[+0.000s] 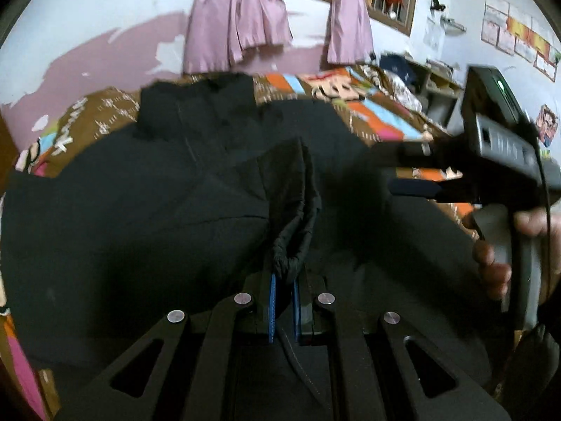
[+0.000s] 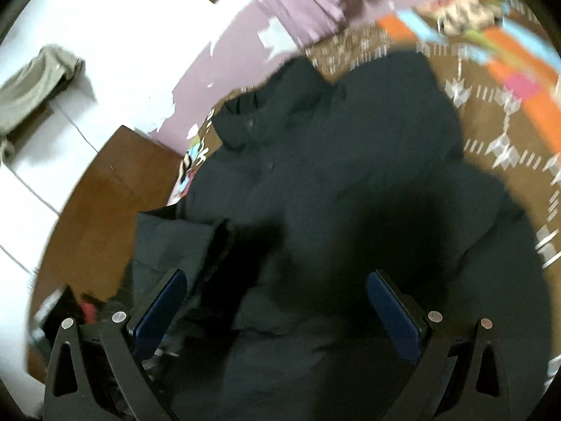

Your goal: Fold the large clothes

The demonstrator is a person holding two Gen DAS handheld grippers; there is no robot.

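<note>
Black jacket [image 1: 140, 210] spread on bed [image 1: 378, 119], fold barely begun. Left gripper [image 1: 284, 280] fingers clamp sleeve cuff [image 1: 292, 245], lifted over body. Right gripper [image 2: 277, 301] fingers spread wide, empty, above jacket. Remaining folds undone.

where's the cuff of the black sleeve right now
In the left wrist view it sits low in the centre: the gathered sleeve cuff is pinched in the left gripper, lifted above the black jacket spread on the patterned bedspread.
</note>
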